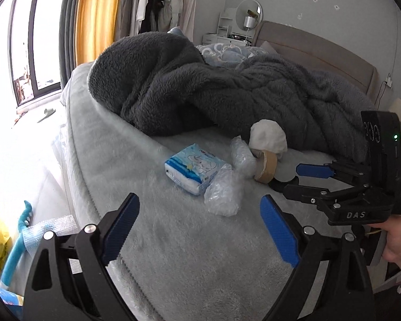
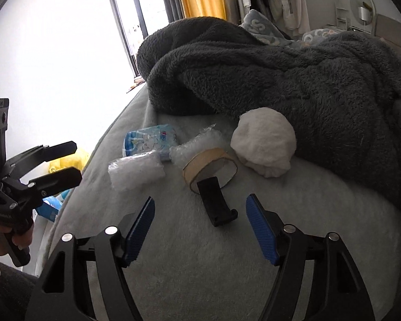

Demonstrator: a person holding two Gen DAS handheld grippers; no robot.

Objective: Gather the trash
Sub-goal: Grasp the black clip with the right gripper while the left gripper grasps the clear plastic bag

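Lying beyond open right gripper [image 2: 200, 224] fingers: tape roll [image 2: 209, 167].

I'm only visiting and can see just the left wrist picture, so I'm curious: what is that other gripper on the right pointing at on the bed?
Observer: A black plastic piece lies on the bed cover just ahead of the right gripper, in line with the gap between its fingers.
Operator: Has it grabbed that?
Observer: No. Its own camera shows both blue fingers spread apart, touching nothing.
Operator: And the tape roll beyond it?
Observer: From that side the tape roll looks squashed into an oval, and the black piece's far end reaches its opening.
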